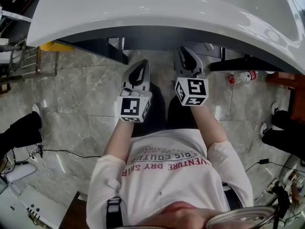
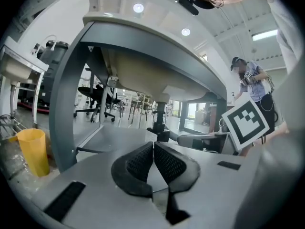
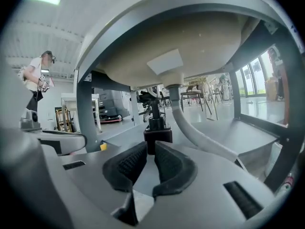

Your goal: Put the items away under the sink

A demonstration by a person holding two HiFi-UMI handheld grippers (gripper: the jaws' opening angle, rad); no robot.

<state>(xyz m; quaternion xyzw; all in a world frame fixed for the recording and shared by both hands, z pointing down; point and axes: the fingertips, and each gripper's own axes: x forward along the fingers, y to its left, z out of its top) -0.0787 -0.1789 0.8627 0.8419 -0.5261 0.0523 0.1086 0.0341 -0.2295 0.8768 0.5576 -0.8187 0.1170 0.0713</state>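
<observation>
In the head view we look down on the wide, glossy white sink (image 1: 143, 8) on its dark grey metal frame (image 1: 97, 49), which stands on a grey marble-patterned floor (image 1: 81, 94). We hold the left gripper (image 1: 139, 70) and the right gripper (image 1: 189, 58) side by side, both pointing in under the basin's front edge. A clear plastic bottle with a red label (image 1: 241, 76) lies on its side on the floor below the sink's right end, just beside the frame and well apart from both tools. A yellow plastic cup (image 1: 56, 46) peeks out under the sink's left end.

In the left gripper view we see its black ribbed jaws clenched, tips touching, with nothing in them. The yellow cup stands upright on the floor at the far left, beside a frame leg.

In the right gripper view our jaws stand almost together, with a narrow slit showing between the tips, and they grip nothing. Beyond them a black drain fitting (image 3: 157, 130) hangs under the bowl, and a grey drain hose (image 3: 195, 130) curves away to the right
</observation>
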